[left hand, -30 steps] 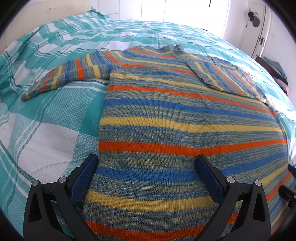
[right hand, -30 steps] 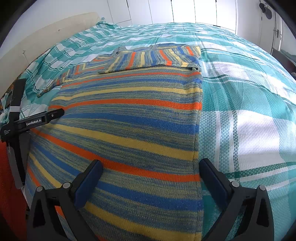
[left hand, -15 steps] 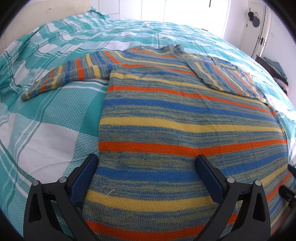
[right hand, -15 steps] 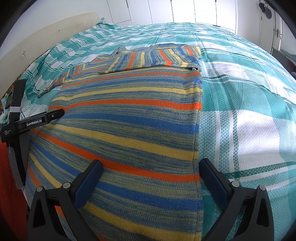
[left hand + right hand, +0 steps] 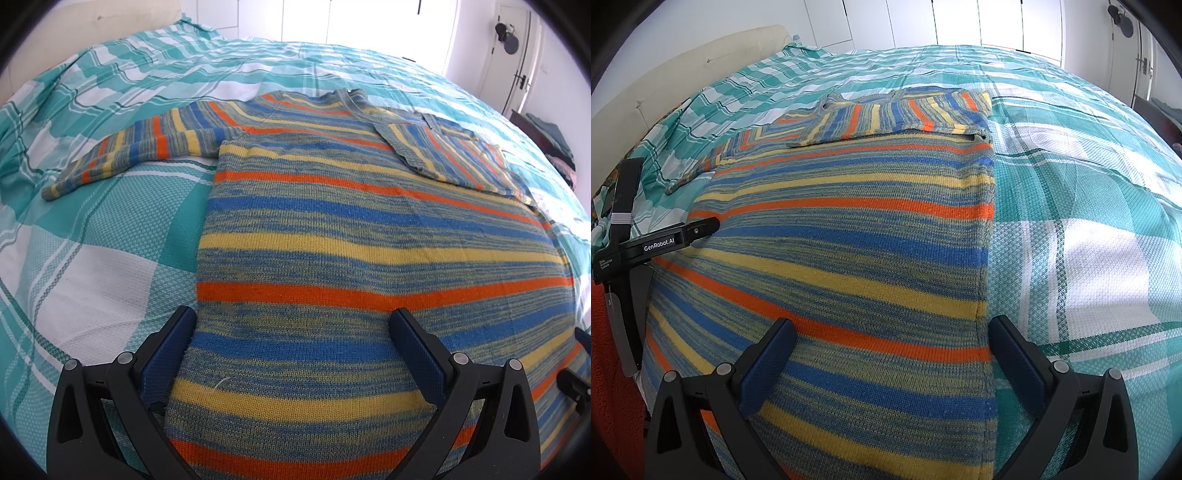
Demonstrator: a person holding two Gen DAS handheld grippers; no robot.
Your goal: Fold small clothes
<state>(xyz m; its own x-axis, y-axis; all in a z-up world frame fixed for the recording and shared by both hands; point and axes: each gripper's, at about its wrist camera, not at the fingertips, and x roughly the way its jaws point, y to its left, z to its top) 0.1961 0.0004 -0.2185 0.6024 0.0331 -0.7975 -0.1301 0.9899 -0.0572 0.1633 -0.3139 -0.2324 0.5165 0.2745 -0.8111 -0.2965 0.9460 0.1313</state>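
A striped knit sweater (image 5: 351, 236) in blue, yellow and orange lies flat on the bed, hem toward me. Its left sleeve (image 5: 133, 151) stretches out sideways; the right sleeve (image 5: 454, 151) is folded across the chest. My left gripper (image 5: 291, 332) hovers open over the sweater's lower left edge, nothing between its fingers. In the right wrist view the same sweater (image 5: 857, 236) fills the middle, with the folded sleeve (image 5: 901, 114) at the top. My right gripper (image 5: 892, 341) is open above the lower right edge. The left gripper's body (image 5: 646, 243) shows at the left.
A teal and white checked bedspread (image 5: 92, 236) covers the bed (image 5: 1082, 206) all around the sweater. A padded headboard (image 5: 687, 85) stands at the back left. White cupboard doors (image 5: 960, 22) and a door with hooks (image 5: 517, 55) lie beyond the bed.
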